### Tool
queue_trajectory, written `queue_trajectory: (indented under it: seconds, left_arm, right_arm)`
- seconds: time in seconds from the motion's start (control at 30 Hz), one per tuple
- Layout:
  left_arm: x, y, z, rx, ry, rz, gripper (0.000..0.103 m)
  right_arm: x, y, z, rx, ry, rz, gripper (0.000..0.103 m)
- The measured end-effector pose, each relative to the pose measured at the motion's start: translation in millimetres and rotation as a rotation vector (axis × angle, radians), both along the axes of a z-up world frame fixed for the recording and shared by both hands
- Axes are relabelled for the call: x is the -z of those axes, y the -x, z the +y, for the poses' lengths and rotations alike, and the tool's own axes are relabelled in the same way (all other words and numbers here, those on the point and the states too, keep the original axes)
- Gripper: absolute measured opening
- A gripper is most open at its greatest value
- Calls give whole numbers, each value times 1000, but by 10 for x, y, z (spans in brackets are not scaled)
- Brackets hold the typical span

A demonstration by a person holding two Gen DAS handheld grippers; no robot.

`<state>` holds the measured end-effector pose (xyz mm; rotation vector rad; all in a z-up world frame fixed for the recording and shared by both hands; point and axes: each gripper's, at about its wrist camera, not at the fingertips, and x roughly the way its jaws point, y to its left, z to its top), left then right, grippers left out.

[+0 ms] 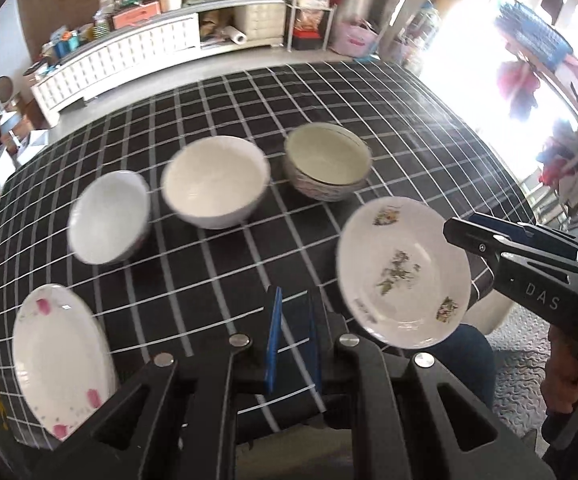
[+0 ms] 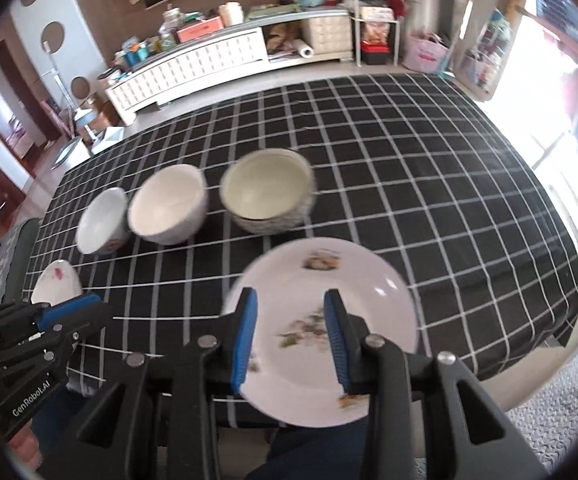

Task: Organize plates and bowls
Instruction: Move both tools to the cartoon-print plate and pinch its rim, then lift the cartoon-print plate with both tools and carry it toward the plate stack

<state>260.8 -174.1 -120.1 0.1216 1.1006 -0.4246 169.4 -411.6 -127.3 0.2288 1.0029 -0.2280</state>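
Three bowls stand in a row on the black checked tablecloth (image 1: 329,92): a small white bowl (image 1: 109,218), a larger white bowl (image 1: 215,182) and a patterned bowl (image 1: 327,162). A pink-flowered plate (image 1: 59,362) lies at the near left edge. A flower-printed plate (image 1: 403,272) sits at the near right edge, also seen in the right wrist view (image 2: 325,328). My right gripper (image 2: 291,340) is open, its jaws over that plate. My left gripper (image 1: 293,344) hangs above the cloth near the front edge, jaws narrowly apart and empty.
The table's front edge runs just under both grippers, with the person's legs (image 2: 309,456) below. A white sideboard (image 1: 149,52) with clutter and a shelf rack (image 1: 313,4) stand beyond the far edge. The cloth's right half (image 2: 429,168) holds nothing.
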Motion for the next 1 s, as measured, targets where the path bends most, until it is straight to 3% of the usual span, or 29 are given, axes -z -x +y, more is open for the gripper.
queue_trajectory:
  seconds: [0.6, 0.9, 1.0]
  left_arm:
    - [769, -299, -688, 63, 25, 201, 13]
    - [978, -274, -838, 86, -3, 216, 13]
    - [1016, -272, -856, 86, -11, 216, 8]
  right_arm:
    - [681, 174, -834, 110, -79, 106, 39]
    - [837, 206, -883, 104, -94, 122, 38]
    - [832, 230, -896, 95, -113, 106, 32]
